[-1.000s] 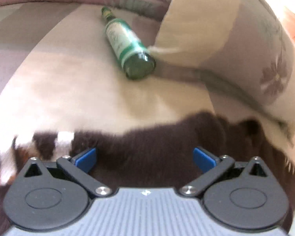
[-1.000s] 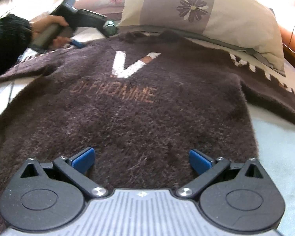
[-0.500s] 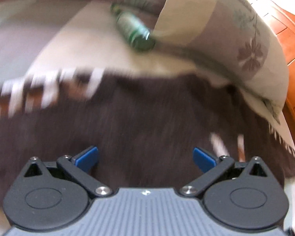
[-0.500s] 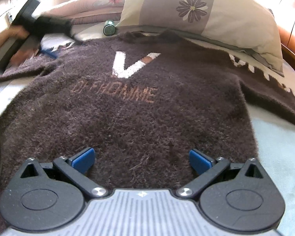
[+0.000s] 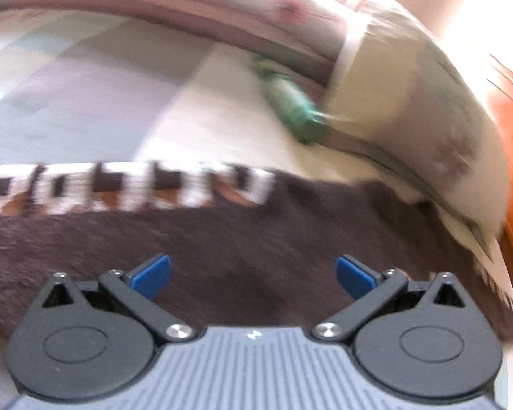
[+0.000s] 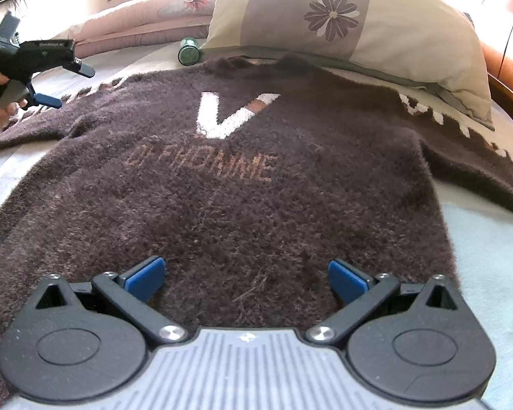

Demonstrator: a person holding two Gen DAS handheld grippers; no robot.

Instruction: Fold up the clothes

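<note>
Sweater: fuzzy dark-brown knitted sweater (image 6: pixel 242 184) with a white V, spread flat and face up on the bed, sleeves out left and right, ready for folding.
Left gripper (image 6: pixel 70 85): fingers apart, empty, just over the far left sleeve, likely placed to take it.
Right gripper (image 6: pixel 246 278): fingers apart, empty, over the near hem.
Clutter: green glass bottle (image 6: pixel 188 49) beside the floral pillow (image 6: pixel 352 24), far, clear of the cloth.

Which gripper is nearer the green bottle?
Left. The left gripper hovers over the sweater sleeve, near the green bottle; the right gripper sits at the hem, farthest away.
</note>
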